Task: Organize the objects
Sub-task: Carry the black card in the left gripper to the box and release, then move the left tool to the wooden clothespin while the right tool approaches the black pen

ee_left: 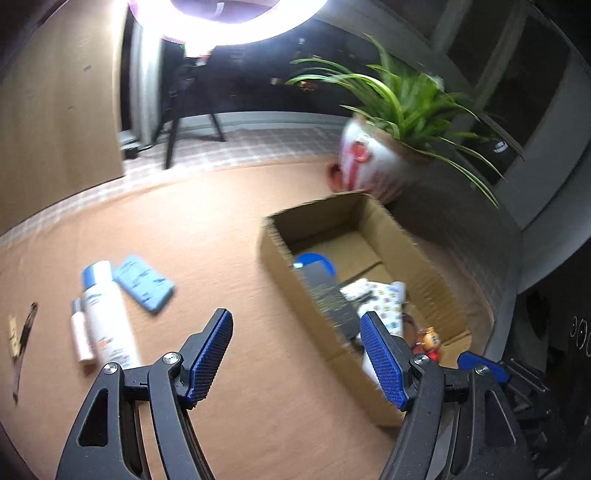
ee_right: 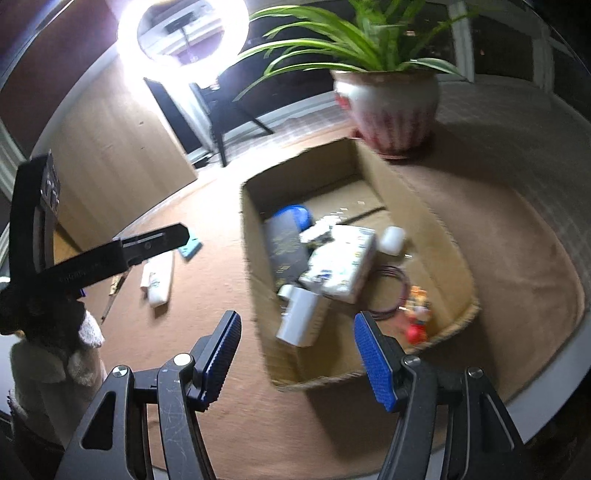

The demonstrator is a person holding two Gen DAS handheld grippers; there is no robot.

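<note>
An open cardboard box (ee_left: pixel 280 258) (ee_right: pixel 255 258) sits on the brown table. It holds a black book (ee_right: pixel 286 245), a blue lid (ee_right: pixel 297 214), a patterned white pack (ee_right: pixel 341 262), a white adapter (ee_right: pixel 299 319), a cable and a small red toy (ee_right: pixel 417 317). Left of the box lie a white bottle (ee_left: pixel 107 314) (ee_right: pixel 159 278), a thin pink tube (ee_left: pixel 81 332) and a blue pack (ee_left: pixel 144 282). My left gripper (ee_left: pixel 295 326) is open and empty by the box's near wall. My right gripper (ee_right: pixel 297 328) is open and empty above the box's near end.
A potted spider plant (ee_left: pixel 373 162) (ee_right: pixel 391 107) stands behind the box. A ring light on a stand (ee_right: pixel 184 33) glows at the back. A wooden clip and dark strip (ee_left: pixel 20 332) lie at the far left. The left gripper's body (ee_right: pixel 92 262) crosses the right wrist view.
</note>
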